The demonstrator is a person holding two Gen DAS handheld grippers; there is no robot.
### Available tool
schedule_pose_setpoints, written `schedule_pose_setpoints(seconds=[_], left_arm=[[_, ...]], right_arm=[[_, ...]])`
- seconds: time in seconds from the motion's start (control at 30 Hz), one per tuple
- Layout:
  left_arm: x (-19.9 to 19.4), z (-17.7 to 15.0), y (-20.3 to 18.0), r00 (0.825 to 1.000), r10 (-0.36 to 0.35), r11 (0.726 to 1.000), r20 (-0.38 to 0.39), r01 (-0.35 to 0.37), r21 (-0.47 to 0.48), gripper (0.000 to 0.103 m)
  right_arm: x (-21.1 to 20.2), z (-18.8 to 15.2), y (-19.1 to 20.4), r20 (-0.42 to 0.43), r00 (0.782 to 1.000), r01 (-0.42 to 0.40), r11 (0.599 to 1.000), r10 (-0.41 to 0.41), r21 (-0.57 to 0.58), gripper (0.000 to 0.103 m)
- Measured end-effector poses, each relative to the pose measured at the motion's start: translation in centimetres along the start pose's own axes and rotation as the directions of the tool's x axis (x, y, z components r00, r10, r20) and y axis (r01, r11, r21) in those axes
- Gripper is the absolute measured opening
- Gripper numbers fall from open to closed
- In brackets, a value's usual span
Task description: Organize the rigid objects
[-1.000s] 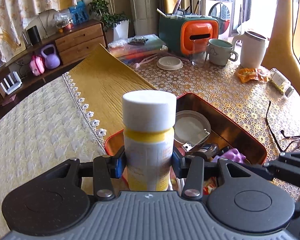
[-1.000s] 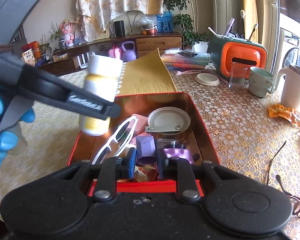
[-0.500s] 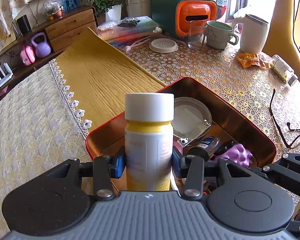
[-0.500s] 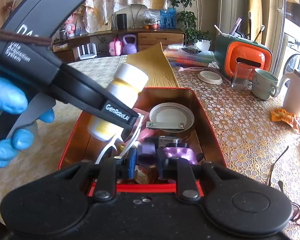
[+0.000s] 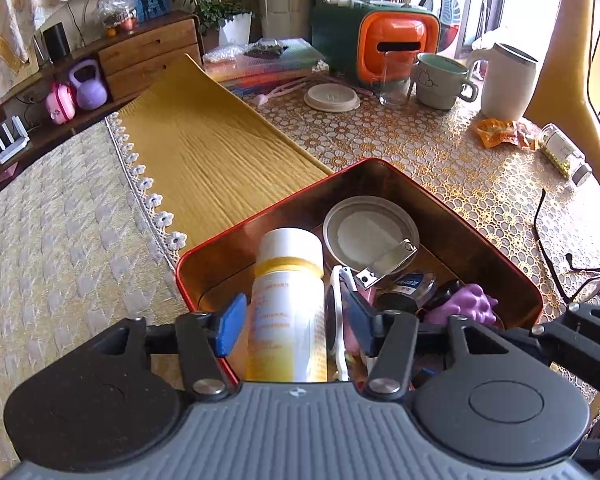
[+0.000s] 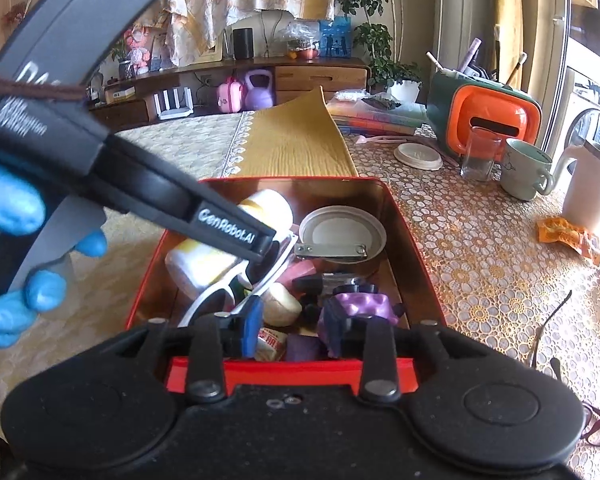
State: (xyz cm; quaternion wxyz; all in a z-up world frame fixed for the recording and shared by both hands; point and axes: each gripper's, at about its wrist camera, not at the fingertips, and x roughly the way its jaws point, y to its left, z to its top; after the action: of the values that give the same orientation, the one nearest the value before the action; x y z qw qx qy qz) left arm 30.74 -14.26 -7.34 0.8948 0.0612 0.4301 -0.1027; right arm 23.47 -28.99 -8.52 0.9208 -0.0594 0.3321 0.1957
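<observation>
Both jaws gape; left gripper [image 5: 292, 322] straddles the bottle [image 5: 286, 312], base hidden, in the tin [image 5: 496, 248].

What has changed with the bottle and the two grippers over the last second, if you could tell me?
The left gripper carried the white and yellow bottle down into the red tin, tipped it over and opened: its pads now stand clear of the bottle, which lies among the contents beside the white glasses. The right gripper also opened, above the tin's near end. The tin, mug and spectacles on the table stayed put.
</observation>
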Motion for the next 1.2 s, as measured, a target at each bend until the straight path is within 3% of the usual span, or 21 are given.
schedule_pose_setpoints(seconds=[0.4, 0.53, 0.8, 0.87, 1.2], left_arm=[[-3.9, -1.6, 0.4, 0.998, -0.015, 1.000, 0.061, 0.016, -0.015, 0.058], [-5.9, -2.4, 0.8, 0.995, -0.032, 0.999, 0.094, 0.034, -0.022, 0.075], [-9.4, -3.9, 1.7, 0.989, -0.032, 0.998, 0.143, 0.039, -0.048, 0.076], [-10.2, -4.4, 1.7, 0.987, -0.027, 0.998, 0.159, 0.035, -0.048, 0.082], [-14.1, -6.7, 1.4, 0.970, -0.033, 0.999, 0.242, 0.042, -0.032, 0.085]], right_arm=[[-2.5, 0.4, 0.3, 0.038, 0.999, -0.004, 1.000, 0.003, 0.012, 0.049], [-3.8, 0.4, 0.3, 0.053, 0.999, -0.007, 1.000, 0.006, 0.015, 0.056], [-6.5, 0.3, 0.0, 0.094, 0.995, -0.026, 0.999, 0.023, 0.028, 0.073], [-7.4, 0.3, 0.0, 0.112, 0.993, -0.036, 0.999, 0.032, 0.030, 0.077], [-11.1, 0.1, 0.0, 0.201, 0.977, -0.078, 0.996, 0.070, 0.035, 0.098]])
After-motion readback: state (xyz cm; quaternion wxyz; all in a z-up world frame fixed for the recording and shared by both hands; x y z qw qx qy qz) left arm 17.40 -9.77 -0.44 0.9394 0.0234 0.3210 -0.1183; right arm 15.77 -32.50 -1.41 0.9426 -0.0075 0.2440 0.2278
